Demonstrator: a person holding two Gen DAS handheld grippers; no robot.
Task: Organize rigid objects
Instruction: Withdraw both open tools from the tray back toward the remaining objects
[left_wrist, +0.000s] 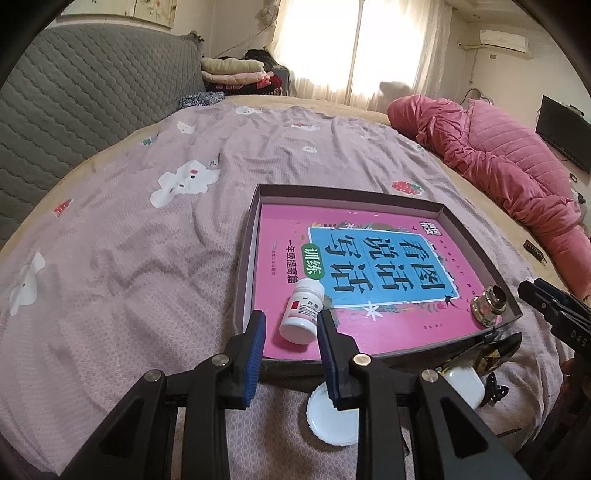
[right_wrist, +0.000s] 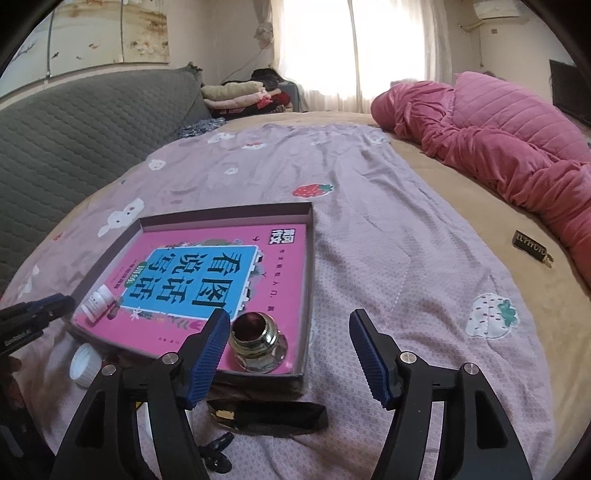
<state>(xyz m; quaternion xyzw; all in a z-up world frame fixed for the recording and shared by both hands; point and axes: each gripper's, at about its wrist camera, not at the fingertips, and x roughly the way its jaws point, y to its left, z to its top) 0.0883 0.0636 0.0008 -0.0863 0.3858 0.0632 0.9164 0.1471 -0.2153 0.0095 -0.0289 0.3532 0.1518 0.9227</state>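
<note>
A shallow dark box tray (left_wrist: 246, 258) (right_wrist: 309, 266) on the bed holds a pink book (left_wrist: 388, 332) (right_wrist: 280, 258). A small white pill bottle (left_wrist: 301, 310) (right_wrist: 96, 302) lies on its side on the book, at the tray's near left corner. My left gripper (left_wrist: 291, 314) hovers over it, jaws narrow but apart, pads clear of the bottle. A squat glass jar with a gold neck (left_wrist: 489, 304) (right_wrist: 256, 343) stands in the tray's near right corner. My right gripper (right_wrist: 289, 314) is open wide, its left finger just beside the jar, nothing between the pads.
In front of the tray lie a white ribbed lid (left_wrist: 332, 415) (right_wrist: 85, 365), a white case (left_wrist: 463, 384), a black hair clip (left_wrist: 495, 387) (right_wrist: 216, 450) and a black-and-gold pouch (right_wrist: 266, 415). A dark tag (right_wrist: 530, 251) and a pink quilt (right_wrist: 498, 140) sit right.
</note>
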